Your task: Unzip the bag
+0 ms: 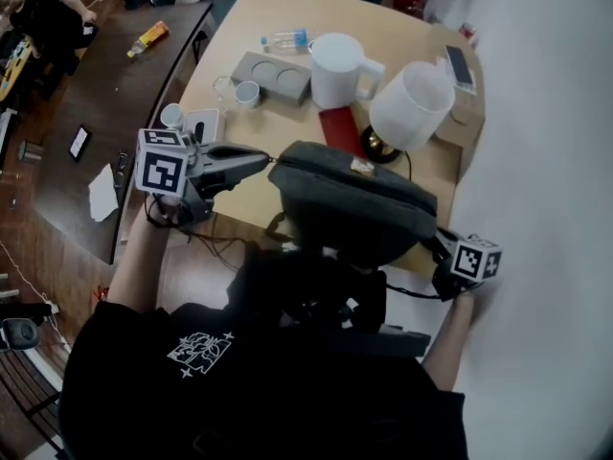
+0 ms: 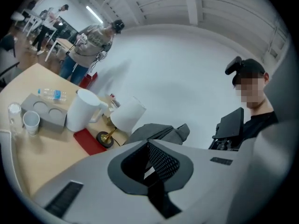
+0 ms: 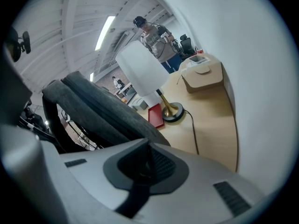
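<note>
A dark grey bag [image 1: 354, 204] stands at the near edge of the light wooden table [image 1: 230, 199], its zip running along the top. My left gripper [image 1: 269, 159] meets the bag's left end, where the zip comes down. Its jaws are shut and a small pale piece, the zipper pull, shows between them in the left gripper view [image 2: 148, 144], with the bag [image 2: 156, 130] just beyond. My right gripper [image 1: 436, 243] is at the bag's lower right end. It is shut on a dark bit of the bag [image 3: 103, 106], which fills the left of the right gripper view [image 3: 148, 146].
Behind the bag stand a white lamp [image 1: 412, 103] with a brass foot, a red book [image 1: 337, 127], a white jug [image 1: 335, 70], a grey cup tray [image 1: 271, 75], a paper cup [image 1: 247, 92] and a water bottle [image 1: 287, 39]. A white wall runs along the right; a dark table [image 1: 115, 113] lies left.
</note>
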### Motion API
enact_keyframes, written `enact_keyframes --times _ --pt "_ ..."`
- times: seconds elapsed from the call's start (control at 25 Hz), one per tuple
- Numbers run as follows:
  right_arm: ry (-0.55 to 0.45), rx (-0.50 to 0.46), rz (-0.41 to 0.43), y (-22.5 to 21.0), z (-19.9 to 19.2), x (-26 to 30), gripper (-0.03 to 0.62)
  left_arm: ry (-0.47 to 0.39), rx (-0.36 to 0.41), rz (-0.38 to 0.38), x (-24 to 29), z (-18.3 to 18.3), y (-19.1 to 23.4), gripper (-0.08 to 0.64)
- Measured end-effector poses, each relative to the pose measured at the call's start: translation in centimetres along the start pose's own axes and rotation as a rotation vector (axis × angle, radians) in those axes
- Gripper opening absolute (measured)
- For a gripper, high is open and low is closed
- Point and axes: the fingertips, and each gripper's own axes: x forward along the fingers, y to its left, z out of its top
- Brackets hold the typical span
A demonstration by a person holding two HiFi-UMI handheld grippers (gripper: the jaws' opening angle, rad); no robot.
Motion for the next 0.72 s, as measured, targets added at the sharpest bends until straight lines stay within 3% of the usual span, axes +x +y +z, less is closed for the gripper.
enact_keyframes --times 0.2,0.32,0.56,0.72 --pt "-0.002 0.011 0.003 -0.1 0.0 0.1 0.017 -0.097 -0.215 -0.059 -0.5 -2.6 5.0 0.005" --pt "0.003 0.006 0.001 -0.1 -0.2 0.1 0.017 -0.096 -0.304 -0.055 0.3 -6.0 8.0 0.005" --pt "-0.009 0.012 0.001 -0.2 -0.6 0.6 0.017 -0.018 -0.321 0.027 2.8 -10.9 11.9 0.005" --pt "-0.002 -0.047 -0.014 -0.7 -1.2 1.8 0.017 -0.022 -0.230 0.051 3.1 -11.3 12.1 0.003"
